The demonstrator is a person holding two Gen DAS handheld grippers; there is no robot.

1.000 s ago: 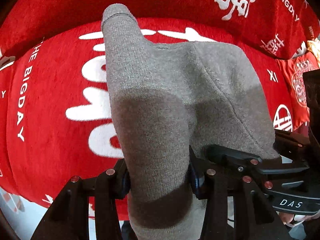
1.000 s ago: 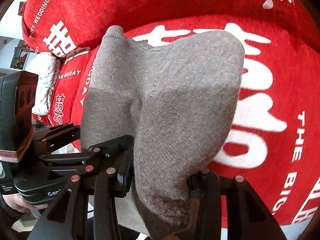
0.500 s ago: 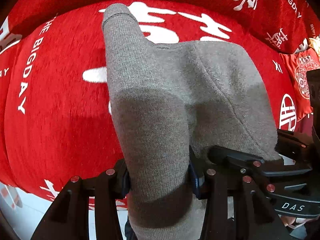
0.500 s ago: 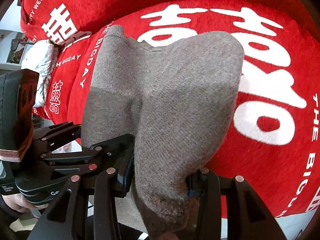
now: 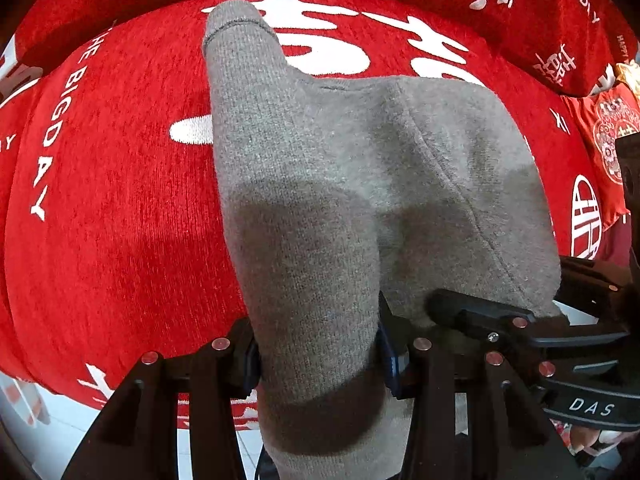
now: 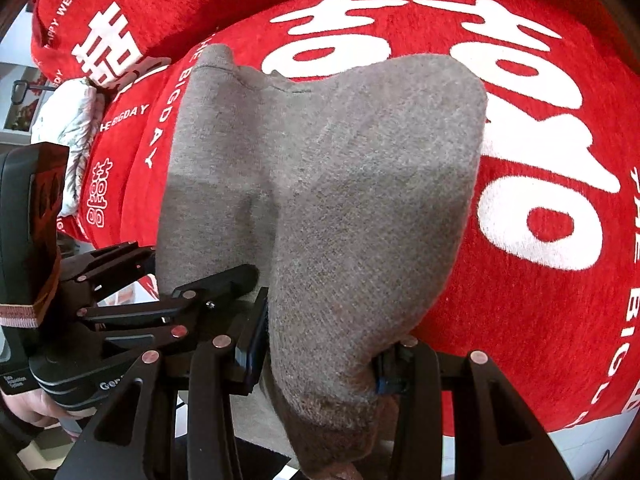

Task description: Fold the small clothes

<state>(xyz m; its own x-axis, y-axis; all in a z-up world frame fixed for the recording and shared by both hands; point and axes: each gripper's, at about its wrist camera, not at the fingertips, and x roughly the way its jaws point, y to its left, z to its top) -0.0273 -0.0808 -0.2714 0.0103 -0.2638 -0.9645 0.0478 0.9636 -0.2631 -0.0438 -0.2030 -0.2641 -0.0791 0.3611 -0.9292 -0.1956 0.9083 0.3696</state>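
A small grey knitted garment [image 5: 360, 184] hangs between both grippers over a red cushion. My left gripper [image 5: 318, 356] is shut on a thick bunch of the grey fabric, and a sleeve [image 5: 240, 48] stretches away from it to the far side. In the right wrist view my right gripper [image 6: 320, 360] is shut on another bunch of the same grey garment [image 6: 352, 200]. The two grippers stand close side by side: the right gripper [image 5: 520, 332] shows at the lower right of the left wrist view, the left gripper [image 6: 132, 304] at the lower left of the right wrist view.
Below lies a red cushion cover [image 5: 112, 200] with big white characters and "THE BIG DAY" lettering [image 6: 636, 320]. Further red printed cushions [image 5: 560, 20] rise behind. A white crumpled cloth [image 6: 68, 120] sits at the far left. Pale floor [image 5: 36, 412] shows past the cushion's near edge.
Both grippers have sunk and shifted over the cushion with the garment; the white characters now sit farther up in both views. The grips are unchanged.
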